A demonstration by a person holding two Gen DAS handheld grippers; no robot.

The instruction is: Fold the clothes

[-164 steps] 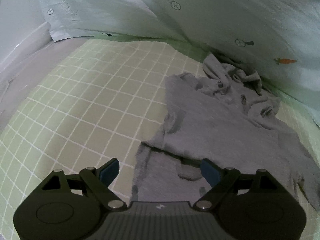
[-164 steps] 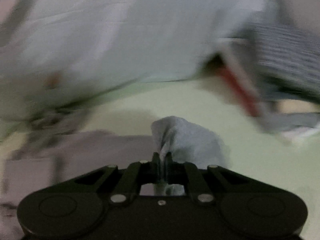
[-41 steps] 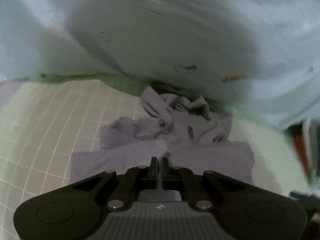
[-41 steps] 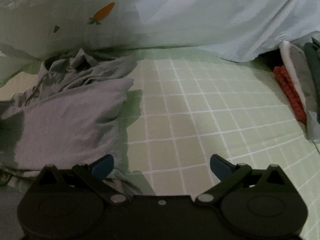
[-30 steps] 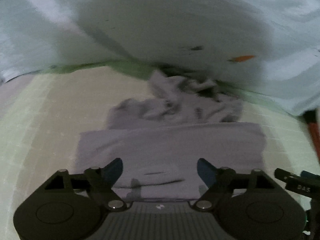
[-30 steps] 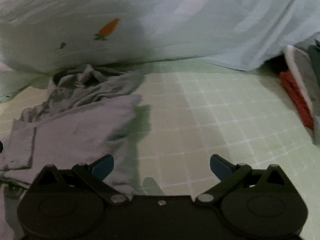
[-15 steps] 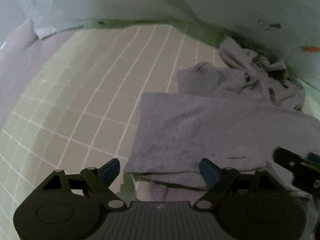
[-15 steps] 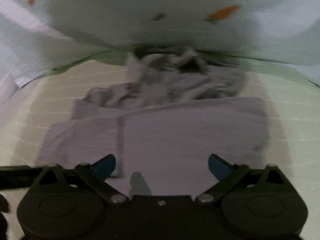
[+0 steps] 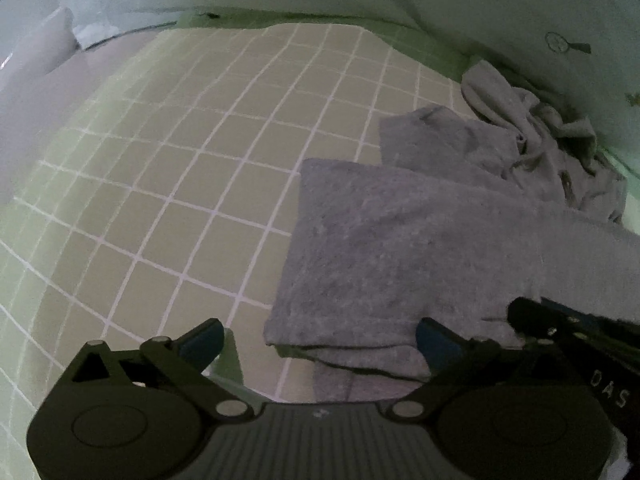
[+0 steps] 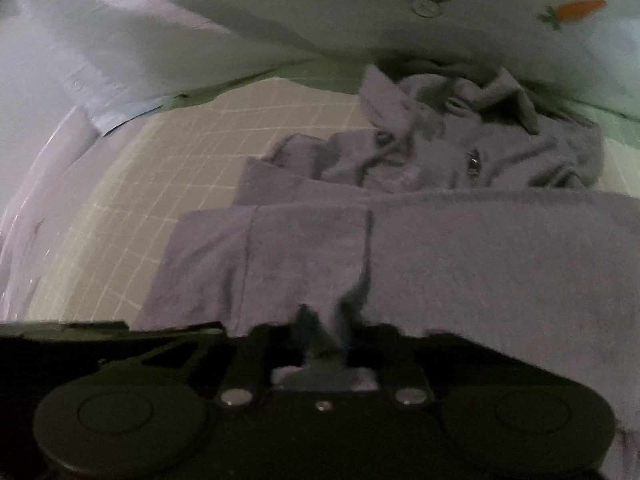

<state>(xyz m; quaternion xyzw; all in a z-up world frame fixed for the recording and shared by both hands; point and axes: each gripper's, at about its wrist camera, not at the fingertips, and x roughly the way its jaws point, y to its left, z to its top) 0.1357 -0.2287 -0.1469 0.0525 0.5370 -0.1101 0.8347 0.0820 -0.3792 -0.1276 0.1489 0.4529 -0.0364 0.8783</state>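
- The grey garment [image 9: 420, 248] is lying part-folded on the green checked sheet [image 9: 192, 168], its flat folded panel nearest the cameras and its bunched hood end [image 10: 472, 136] lying farthest away, against the pale carrot-print bedding [image 10: 360, 12].
- The garment's long axis is running across both views, side to side, parallel to its near edge.
- The right gripper [image 10: 324, 332] is sitting at that near edge with its jaws pressed together, pinching a small ridge of grey cloth; puckers are radiating up the garment from the pinch.
- The left gripper [image 9: 318, 334] is hanging over the garment's near left corner with its jaws spreading wide; nothing is clamped, though the corner is lying between the 2 blue pads [image 9: 204, 338].
- In the left wrist view the right gripper [image 9: 560, 332] is showing just to the right, so both are working the same near edge, left at the corner, right further along.
- Judgement: the left one is the nearer to the free corner, and the cloth is lying straight ahead of and just under its jaws; closing there would probably give 2 holds for lifting the near edge toward the hood end.
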